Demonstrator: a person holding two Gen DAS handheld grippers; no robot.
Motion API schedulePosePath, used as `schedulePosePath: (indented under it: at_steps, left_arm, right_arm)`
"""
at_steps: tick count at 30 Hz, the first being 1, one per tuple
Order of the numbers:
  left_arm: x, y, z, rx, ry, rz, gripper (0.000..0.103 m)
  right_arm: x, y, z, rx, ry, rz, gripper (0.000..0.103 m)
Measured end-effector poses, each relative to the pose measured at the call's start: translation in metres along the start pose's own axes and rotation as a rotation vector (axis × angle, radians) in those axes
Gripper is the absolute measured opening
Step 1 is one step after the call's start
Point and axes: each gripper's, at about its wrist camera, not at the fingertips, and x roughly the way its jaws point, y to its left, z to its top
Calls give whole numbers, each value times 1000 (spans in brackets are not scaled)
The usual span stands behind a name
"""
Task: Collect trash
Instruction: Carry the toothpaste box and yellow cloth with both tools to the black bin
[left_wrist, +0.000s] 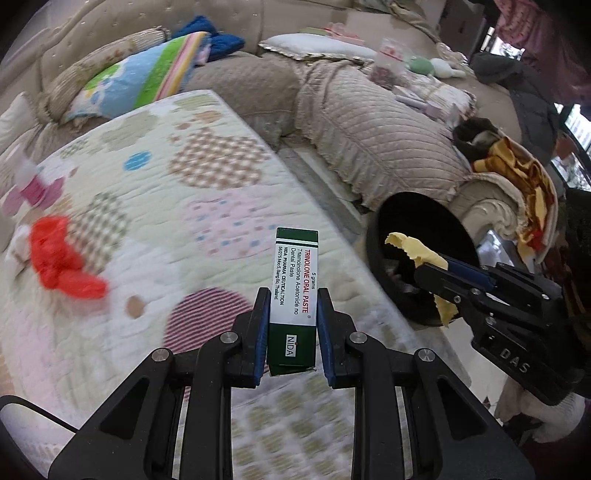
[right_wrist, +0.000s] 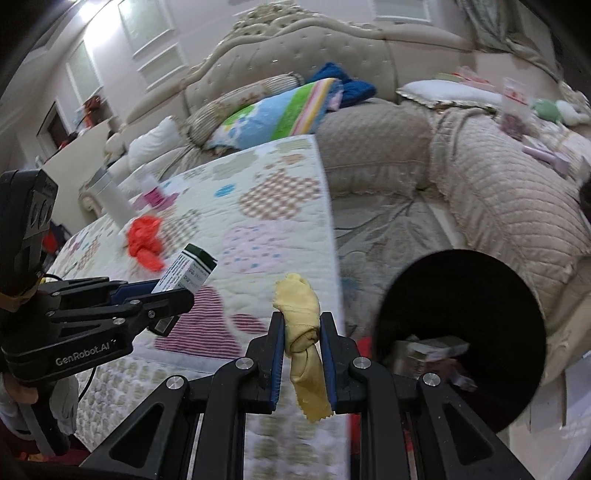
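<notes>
A bedroom is serving as the work area: a tufted headboard is standing at the back, beige quilted covers are lying across the bed, and a patterned quilt (left_wrist: 155, 206) is spreading over the near portion.

1. Left gripper (left_wrist: 292, 328): the jaws are closing on a green-and-white ointment box (left_wrist: 295, 295), pinching its lower half between the blue pads (left_wrist: 260, 332). The grip is sitting low on the carton, probably so most of its length is staying free to drop cleanly on release.
2. Box orientation: the long axis is running forward along the fingers, with the far green end pointing away from the gripper and slightly upward over the quilt. The printed face is turning toward the camera.
3. Right gripper (right_wrist: 302, 350): the jaws are narrowing on a crumpled yellow wrapper (right_wrist: 301, 332), which is standing roughly upright between the pads, its serrated tail hanging below them.
4. Black bin (right_wrist: 458, 332): it is sitting just ahead and to the right of the right gripper, beside the bed, mouth tilting toward the grippers. Discarded packaging is already lying inside. In the left wrist view the wrapper is reaching over the bin's (left_wrist: 417, 258) rim, so release appears imminent.
5. Remaining item: a red crumpled piece (left_wrist: 62, 258) is lying on the quilt, well ahead and left of the left gripper.
</notes>
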Motion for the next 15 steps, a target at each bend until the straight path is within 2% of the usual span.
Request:
schedulePosePath:
  at_steps: [8, 15]
  left_arm:
    - [26, -50, 21, 41, 23, -98, 21]
    - [44, -78, 31, 69, 39, -147, 21]
  right_arm:
    - [-11, -57, -3, 87, -2, -83, 18]
    - [-10, -92, -5, 156, 3, -122, 18]
